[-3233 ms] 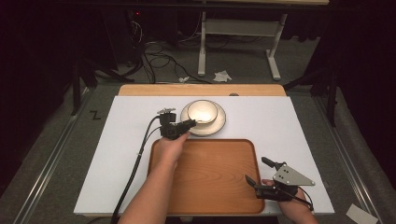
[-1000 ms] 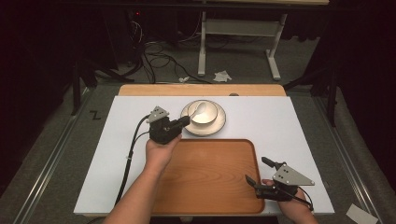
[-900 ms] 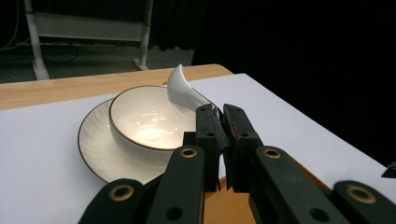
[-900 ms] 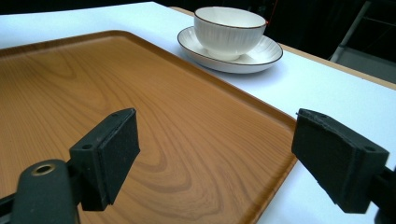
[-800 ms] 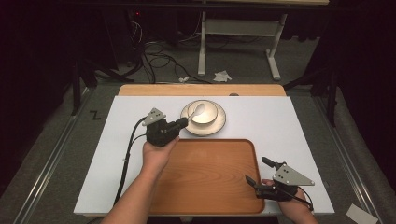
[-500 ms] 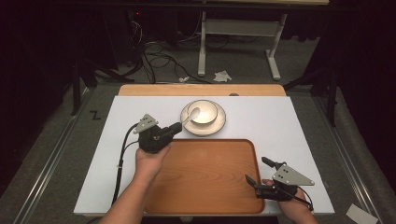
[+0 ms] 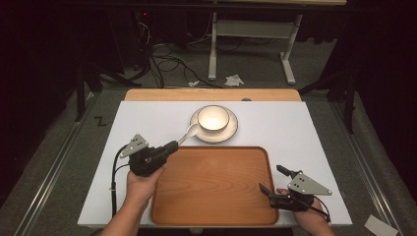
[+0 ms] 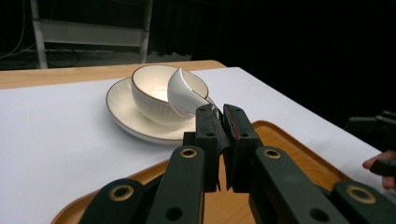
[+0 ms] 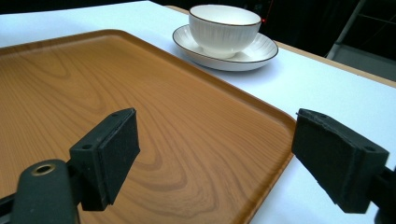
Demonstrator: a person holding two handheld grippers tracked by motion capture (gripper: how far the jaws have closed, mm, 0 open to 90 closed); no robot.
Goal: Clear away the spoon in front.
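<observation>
While the left gripper (image 7: 173, 146) held the spoon (image 8: 184, 95) clamped by its handle beside the bowl (image 7: 213, 118), near the tray (image 7: 216, 216), the right gripper's (image 9: 212, 161) fingers gaped empty; the thin handle could slip.

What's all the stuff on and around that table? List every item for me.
Bowl: one, cream, on the saucer.
Saucer: one, cream, far middle of the table.
Spoon: one, white, held by its handle, lifted beside the bowl.
Tray: one, brown wood, near middle.
Table: one, white top.
Cables: several, dark, on the floor beyond.
Left gripper: one, black, shut on the spoon.
Right gripper: one, black, open at the tray's right edge.
</observation>
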